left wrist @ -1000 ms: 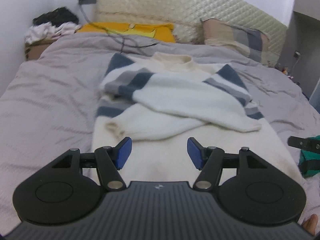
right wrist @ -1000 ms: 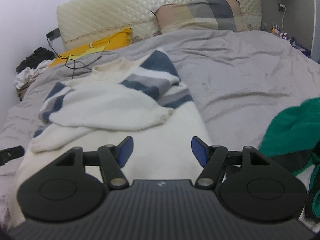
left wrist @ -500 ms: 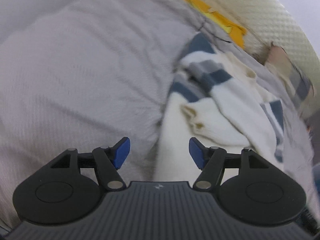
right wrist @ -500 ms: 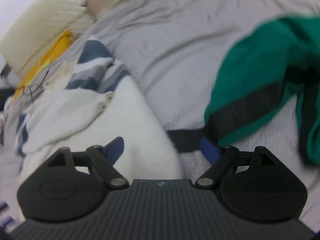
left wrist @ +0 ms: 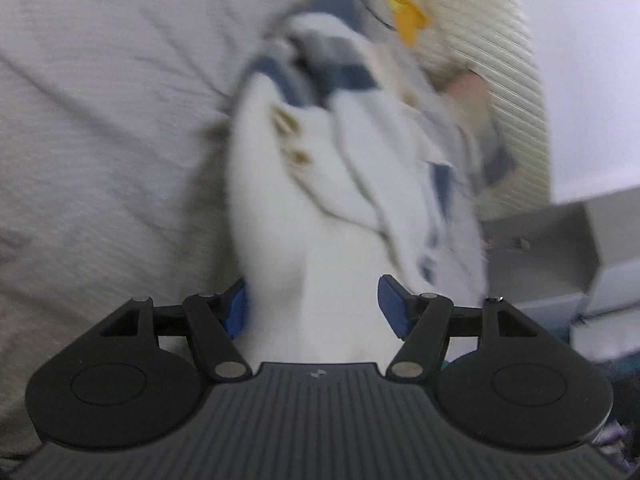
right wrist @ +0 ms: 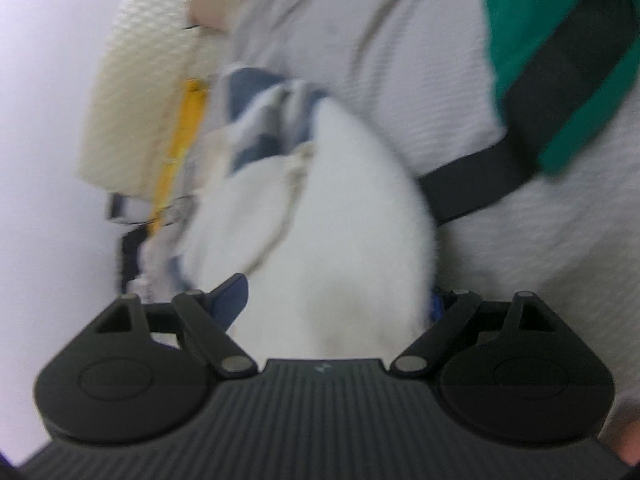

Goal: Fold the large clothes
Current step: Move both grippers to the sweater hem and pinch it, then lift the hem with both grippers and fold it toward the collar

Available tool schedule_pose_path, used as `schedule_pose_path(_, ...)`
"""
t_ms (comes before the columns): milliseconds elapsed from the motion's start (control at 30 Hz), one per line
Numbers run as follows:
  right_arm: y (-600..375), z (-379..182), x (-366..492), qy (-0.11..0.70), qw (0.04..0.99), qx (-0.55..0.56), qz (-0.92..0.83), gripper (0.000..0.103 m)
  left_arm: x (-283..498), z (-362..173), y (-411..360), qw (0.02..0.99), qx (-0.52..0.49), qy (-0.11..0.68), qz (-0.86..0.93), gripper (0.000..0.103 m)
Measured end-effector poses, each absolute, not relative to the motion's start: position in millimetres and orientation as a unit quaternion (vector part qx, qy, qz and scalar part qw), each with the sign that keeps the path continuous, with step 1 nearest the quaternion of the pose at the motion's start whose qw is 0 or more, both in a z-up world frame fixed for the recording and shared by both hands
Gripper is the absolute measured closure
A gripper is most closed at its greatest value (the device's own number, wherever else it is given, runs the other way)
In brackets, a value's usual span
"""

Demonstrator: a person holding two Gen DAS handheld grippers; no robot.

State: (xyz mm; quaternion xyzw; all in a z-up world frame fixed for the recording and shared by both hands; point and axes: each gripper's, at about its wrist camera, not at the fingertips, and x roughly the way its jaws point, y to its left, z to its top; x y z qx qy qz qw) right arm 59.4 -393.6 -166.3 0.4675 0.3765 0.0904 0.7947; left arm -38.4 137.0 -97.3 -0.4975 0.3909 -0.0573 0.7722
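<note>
Left wrist view, blurred by motion: the left hand-held gripper (left wrist: 314,308) sits low over the near hem of a white sweater (left wrist: 320,240), its blue pads (left wrist: 392,306) standing apart with the white knit between them; the left pad is partly hidden behind the fabric edge, and the blur does not show whether either pad presses the cloth. The sweater lies on the bed's grey sheet (left wrist: 100,140), running away from the camera, with both sleeves folded across its body and navy and grey stripes (left wrist: 336,72) at the far end. A beige cuff (left wrist: 290,136) shows on the nearer sleeve. Beyond the stripes are a yellow cloth (left wrist: 406,20) and a cream quilted headboard (left wrist: 516,92); grey furniture (left wrist: 560,248) stands at the right edge. Right wrist view, also blurred: the right hand-held gripper (right wrist: 336,304) has its jaws set wide, having just been opening, and the sweater's (right wrist: 340,240) white hem fills the gap between them. Its right pad is nearly covered by the knit edge, only a sliver of blue showing. The sweater stretches away toward the striped shoulders (right wrist: 260,120), with the yellow cloth (right wrist: 184,140) and headboard (right wrist: 148,80) to the left. Right of the sweater, on the grey sheet (right wrist: 380,40), lies a green garment with a black band (right wrist: 560,60), its black strap reaching close to the sweater's side.
</note>
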Motion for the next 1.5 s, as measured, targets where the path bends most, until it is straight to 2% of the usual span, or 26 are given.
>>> schedule_pose_path(233, -389.7, -170.0, 58.4, 0.402, 0.795, 0.448, 0.072, 0.017, -43.9, -109.9, 118.7, 0.763, -0.467, 0.447, -0.009, 0.033)
schedule_pose_path(267, -389.8, -174.5, 58.6, 0.412, 0.793, 0.445, 0.054, 0.019, -44.7, -111.3, 117.7, 0.763, -0.465, 0.449, -0.008, 0.033)
schedule_pose_path(367, -385.4, -180.1, 59.8, 0.428, 0.796, 0.427, 0.029, 0.031, -48.0, -114.8, 114.3, 0.762, -0.457, 0.459, -0.014, 0.033)
schedule_pose_path(433, -381.3, -179.0, 60.6, 0.430, 0.799, 0.420, 0.032, 0.048, -50.0, -114.4, 110.6, 0.758, -0.457, 0.465, -0.029, 0.034)
schedule_pose_path(467, -380.7, -179.2, 59.3, 0.430, 0.796, 0.425, 0.039, 0.069, -51.5, -113.7, 109.4, 0.756, -0.457, 0.467, -0.036, 0.034)
schedule_pose_path(500, -380.9, -180.4, 57.8, 0.433, 0.788, 0.435, 0.051, 0.080, -53.3, -111.8, 107.9, 0.756, -0.455, 0.469, -0.042, 0.038)
schedule_pose_path(533, -379.4, -179.9, 55.9, 0.432, 0.784, 0.442, 0.063, 0.080, -52.9, -112.1, 106.8, 0.758, -0.450, 0.470, -0.045, 0.043)
schedule_pose_path(600, -377.4, -175.3, 50.6, 0.424, 0.791, 0.434, 0.074, 0.090, -56.6, -111.7, 107.4, 0.760, -0.446, 0.471, -0.041, 0.078)
schedule_pose_path(667, -378.4, -167.8, 47.2, 0.412, 0.796, 0.435, 0.083, 0.091, -59.2, -112.7, 111.4, 0.757, -0.455, 0.467, -0.040, 0.092)
schedule_pose_path(700, -378.9, -163.2, 46.4, 0.404, 0.799, 0.436, 0.088, 0.091, -60.2, -110.9, 113.5, 0.759, -0.461, 0.458, -0.041, 0.093)
schedule_pose_path(1067, -404.9, -117.3, 32.7, 0.326, 0.779, 0.500, 0.192, 0.093, -91.7, -33.2, 150.9, 0.802, -0.482, 0.343, -0.086, 0.095)
schedule_pose_path(1500, -406.5, -24.3, -23.2, 0.263, 0.798, 0.460, 0.286, 0.092, -168.6, 60.9, 168.6, 0.819, -0.487, 0.273, -0.128, 0.095)
